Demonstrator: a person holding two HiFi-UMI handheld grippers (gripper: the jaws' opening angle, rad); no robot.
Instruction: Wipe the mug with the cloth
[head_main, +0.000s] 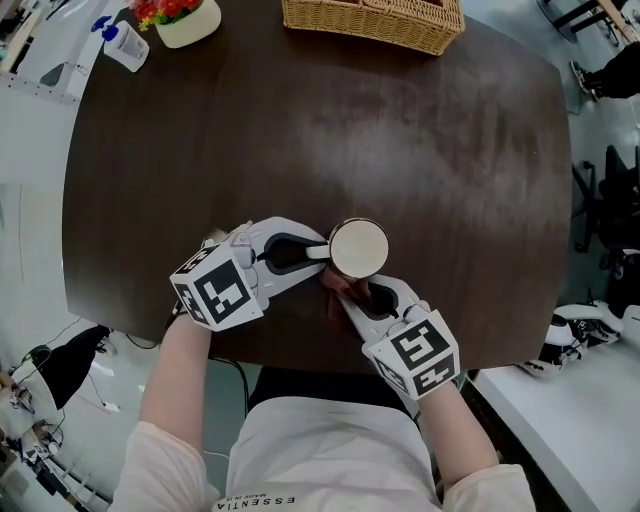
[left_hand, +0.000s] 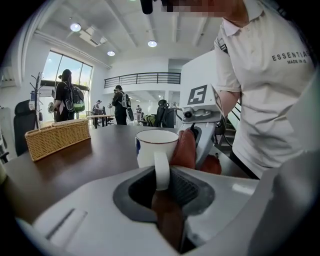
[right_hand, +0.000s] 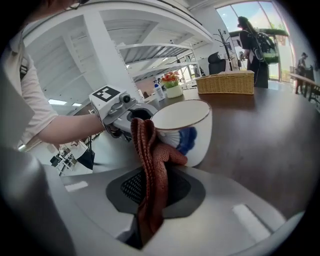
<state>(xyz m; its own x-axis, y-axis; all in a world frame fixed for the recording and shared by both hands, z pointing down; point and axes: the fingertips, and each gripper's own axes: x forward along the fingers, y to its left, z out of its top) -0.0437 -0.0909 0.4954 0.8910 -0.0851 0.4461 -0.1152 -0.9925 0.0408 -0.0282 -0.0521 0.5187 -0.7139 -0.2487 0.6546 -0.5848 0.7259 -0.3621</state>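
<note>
A white mug (head_main: 359, 247) with a blue mark and a thin dark rim stands upright near the front edge of the dark table (head_main: 420, 150). My left gripper (head_main: 315, 251) is shut on the mug's handle (left_hand: 161, 170) from the left. My right gripper (head_main: 352, 296) comes from the front and is shut on a reddish-brown cloth (right_hand: 152, 170). The cloth (head_main: 345, 293) presses against the mug's near side. In the left gripper view the cloth (left_hand: 186, 148) shows against the mug (left_hand: 156, 146) on its right. In the right gripper view the mug (right_hand: 183, 129) rises just behind the cloth.
A wicker basket (head_main: 375, 22) stands at the far edge of the table. At the far left corner sit a white pot with red flowers (head_main: 185, 20) and a small bottle (head_main: 122, 44). Chairs (head_main: 605, 210) stand to the right of the table.
</note>
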